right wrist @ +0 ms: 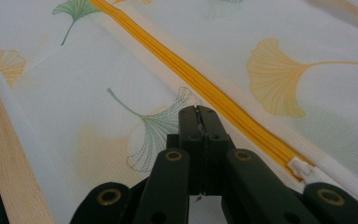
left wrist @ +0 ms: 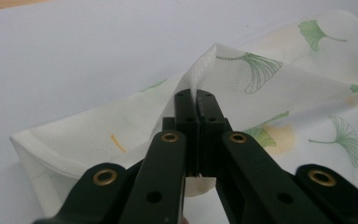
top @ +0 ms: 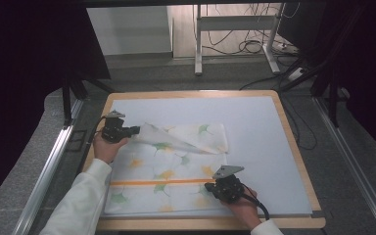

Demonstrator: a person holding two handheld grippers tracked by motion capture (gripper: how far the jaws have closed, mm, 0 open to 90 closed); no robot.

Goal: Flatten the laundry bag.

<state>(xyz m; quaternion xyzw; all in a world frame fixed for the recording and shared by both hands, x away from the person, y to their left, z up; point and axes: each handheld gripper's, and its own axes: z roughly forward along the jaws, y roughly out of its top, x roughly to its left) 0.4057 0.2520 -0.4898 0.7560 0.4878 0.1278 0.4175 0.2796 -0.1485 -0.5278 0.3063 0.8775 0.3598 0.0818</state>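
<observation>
A white mesh bag [top: 176,164] printed with green and orange ginkgo leaves lies flat on a pale blue mat [top: 259,132]. An orange zipper [top: 156,182] runs across its near part. My left gripper [top: 136,130] is shut on the bag's far left corner [left wrist: 200,70], which is lifted and folded over toward the right. My right gripper [top: 208,186] is shut, its tips resting on the fabric [right wrist: 261,37] just beside the zipper [right wrist: 191,74]. The white zipper pull [right wrist: 303,169] lies at the zipper's right end, beside the right jaws.
The mat [left wrist: 74,56] covers a wooden table whose rim [top: 293,147] shows all round; its near edge [right wrist: 14,177] runs close to the bag. Bare mat stretches to the right of and beyond the bag. A desk frame and cables stand on the floor behind.
</observation>
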